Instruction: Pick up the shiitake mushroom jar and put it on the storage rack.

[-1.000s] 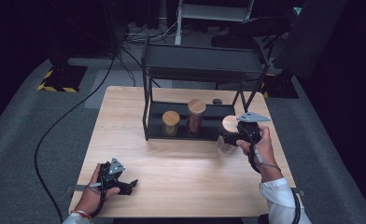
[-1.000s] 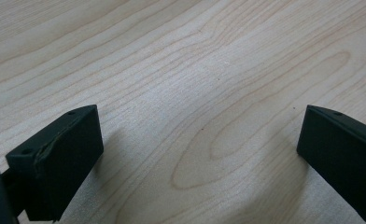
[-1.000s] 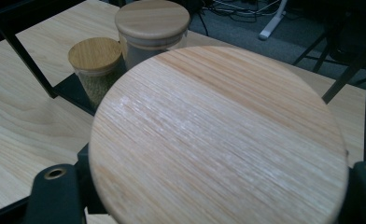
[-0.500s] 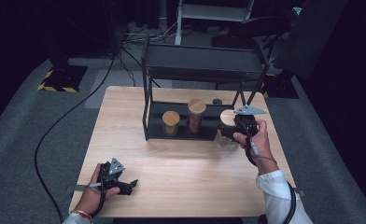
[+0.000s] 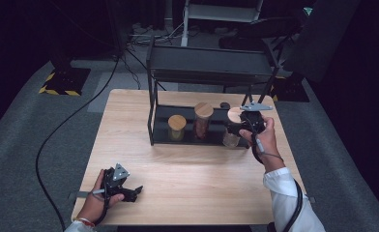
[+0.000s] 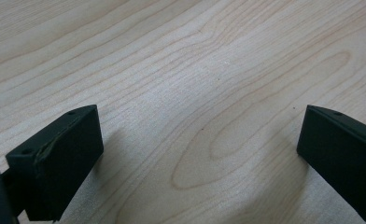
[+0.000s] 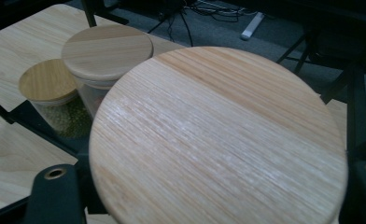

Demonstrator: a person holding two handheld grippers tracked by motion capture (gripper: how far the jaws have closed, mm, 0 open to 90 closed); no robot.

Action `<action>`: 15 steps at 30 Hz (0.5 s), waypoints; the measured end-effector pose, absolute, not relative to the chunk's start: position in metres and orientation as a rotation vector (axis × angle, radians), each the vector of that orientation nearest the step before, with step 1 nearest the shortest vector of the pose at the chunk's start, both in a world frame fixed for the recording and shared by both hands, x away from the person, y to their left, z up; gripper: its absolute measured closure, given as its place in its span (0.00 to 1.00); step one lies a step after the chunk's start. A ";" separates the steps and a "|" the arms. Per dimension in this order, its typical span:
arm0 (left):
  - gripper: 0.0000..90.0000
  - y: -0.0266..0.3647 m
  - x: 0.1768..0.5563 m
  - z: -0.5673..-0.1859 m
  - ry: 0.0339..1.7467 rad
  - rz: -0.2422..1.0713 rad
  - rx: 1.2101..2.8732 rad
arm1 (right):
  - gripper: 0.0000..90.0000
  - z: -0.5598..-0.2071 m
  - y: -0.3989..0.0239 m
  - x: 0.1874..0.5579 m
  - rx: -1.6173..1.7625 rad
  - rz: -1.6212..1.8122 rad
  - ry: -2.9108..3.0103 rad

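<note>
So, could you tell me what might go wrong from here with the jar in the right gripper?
1. The right gripper holds the jar at the rack edge; it could clip the black frame post.
2. Two other jars stand close by on the lower shelf, so a sideways swing might knock the taller one.
3. Glass may slip in the jaws.

Left gripper [image 5: 133, 192] lies low by the near edge, jaws wide apart; right gripper [image 5: 232, 129] is raised at arm's length, jaws clamped.

The wooden lid [image 7: 218, 140] hides its jar's body; frame edges crop both jaws.
</note>
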State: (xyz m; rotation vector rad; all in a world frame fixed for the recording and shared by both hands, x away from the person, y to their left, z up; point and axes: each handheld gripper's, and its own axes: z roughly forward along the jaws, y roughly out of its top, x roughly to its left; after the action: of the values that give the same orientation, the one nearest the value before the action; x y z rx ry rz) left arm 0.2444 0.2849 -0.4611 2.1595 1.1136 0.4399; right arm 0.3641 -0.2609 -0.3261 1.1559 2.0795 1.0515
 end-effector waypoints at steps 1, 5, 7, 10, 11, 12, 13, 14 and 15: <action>0.00 0.285 0.244 -0.461 1.114 0.440 2.159 | 0.28 -0.327 -0.261 0.366 1.162 1.050 2.079; 0.00 0.285 0.244 -0.461 1.114 0.440 2.160 | 0.28 -0.329 -0.258 0.372 1.181 1.047 2.074; 0.00 0.285 0.244 -0.461 1.114 0.440 2.159 | 0.28 -0.331 -0.257 0.375 1.186 1.040 2.070; 0.00 0.285 0.244 -0.461 1.114 0.440 2.160 | 0.28 -0.334 -0.255 0.380 1.192 1.032 2.063; 0.00 0.285 0.244 -0.461 1.113 0.440 2.160 | 0.28 -0.335 -0.254 0.381 1.195 1.029 2.059; 0.00 0.285 0.244 -0.461 1.113 0.440 2.160 | 0.28 -0.336 -0.253 0.382 1.200 1.026 2.052; 0.00 0.285 0.244 -0.461 1.114 0.440 2.159 | 0.28 -0.336 -0.253 0.383 1.202 1.026 2.049; 0.00 0.285 0.244 -0.461 1.113 0.440 2.160 | 0.28 -0.337 -0.253 0.384 1.207 1.026 2.046; 0.00 0.285 0.244 -0.461 1.114 0.440 2.160 | 0.28 -0.338 -0.253 0.386 1.210 1.025 2.044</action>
State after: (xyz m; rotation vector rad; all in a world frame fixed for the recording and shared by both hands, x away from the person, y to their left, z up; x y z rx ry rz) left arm 0.2444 0.2850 -0.4611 2.1598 1.1137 0.4397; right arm 0.3858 -0.2528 -0.3378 1.2102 2.0439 1.0252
